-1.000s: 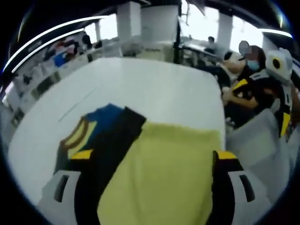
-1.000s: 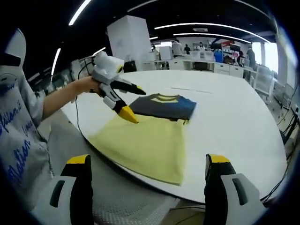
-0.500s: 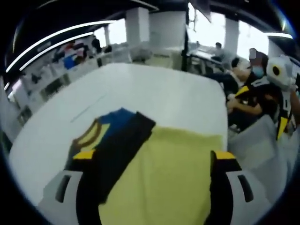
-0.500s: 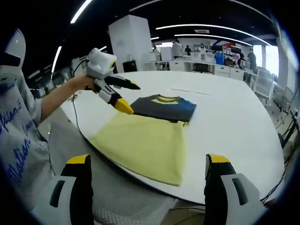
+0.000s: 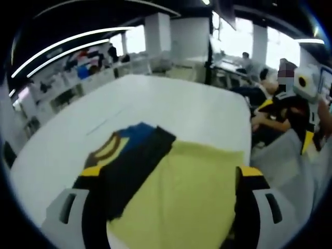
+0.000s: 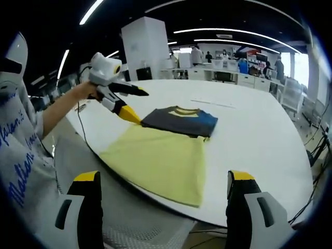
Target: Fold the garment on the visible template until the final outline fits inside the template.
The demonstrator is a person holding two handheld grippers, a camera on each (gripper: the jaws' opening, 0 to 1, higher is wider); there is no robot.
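A folded dark shirt [image 6: 181,120] with a blue panel and a yellow collar lies flat on the white table [image 6: 259,135]. It sits at the far edge of the yellow template sheet [image 6: 161,161], overlapping that edge. In the left gripper view the shirt [image 5: 129,155] is to the left of the template [image 5: 181,202]. My left gripper [image 6: 136,104] hangs open in the air above the template's far left corner, held by a hand, and its jaws [image 5: 171,172] are empty. My right gripper [image 6: 163,176] is open off the table's near edge, also seen as right gripper [image 5: 288,123].
The template's near corner reaches the table's rounded edge [image 6: 155,194]. A person's sleeve [image 6: 21,145] is at the left. A thin line mark [image 6: 212,102] lies on the table beyond the shirt. Desks and people [image 6: 223,62] stand far behind.
The left gripper has risen and drawn back, away from the template's corner near the shirt. The shirt, the template and the right gripper have stayed put.
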